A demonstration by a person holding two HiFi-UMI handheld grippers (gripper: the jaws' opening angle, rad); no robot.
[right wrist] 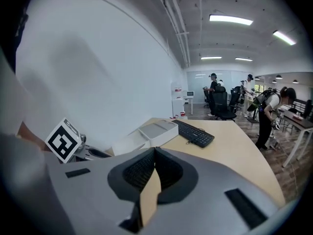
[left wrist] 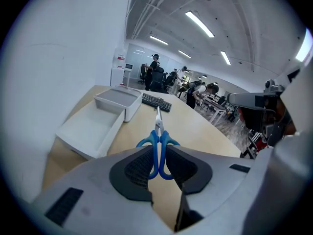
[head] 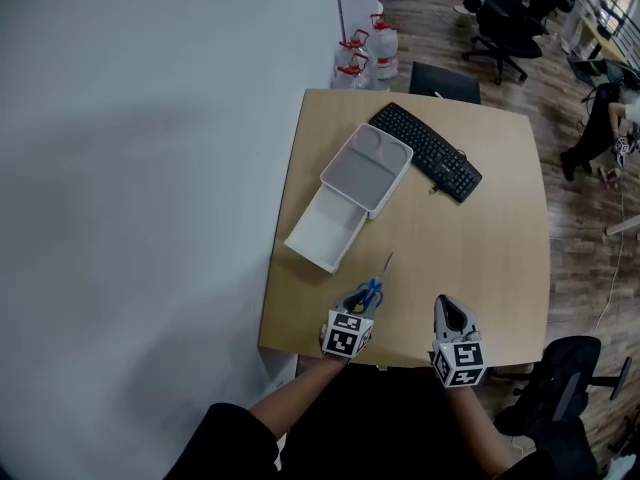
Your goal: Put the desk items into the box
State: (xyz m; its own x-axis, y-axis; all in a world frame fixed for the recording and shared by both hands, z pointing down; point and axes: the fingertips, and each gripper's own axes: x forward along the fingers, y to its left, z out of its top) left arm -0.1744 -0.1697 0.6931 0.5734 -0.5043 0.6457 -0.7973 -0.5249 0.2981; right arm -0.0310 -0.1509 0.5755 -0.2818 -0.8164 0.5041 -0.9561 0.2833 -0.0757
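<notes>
Blue-handled scissors [head: 374,287] [left wrist: 158,143] are held by the handles in my left gripper [head: 366,299] [left wrist: 157,161], blades pointing away toward the box. The white box [head: 326,227] [left wrist: 89,128] lies open on the table's left side, and its lid [head: 367,168] [left wrist: 119,100] rests overlapping the box's far end. My right gripper [head: 452,313] [right wrist: 154,156] hovers near the front edge with its jaws shut and nothing between them. A black keyboard [head: 426,150] [right wrist: 194,132] lies at the far side of the table.
The wooden table [head: 480,248] stands against a white wall [head: 150,168] on the left. Water bottles [head: 368,50] stand on the floor beyond it. Office chairs [head: 505,23] and people are farther back in the room.
</notes>
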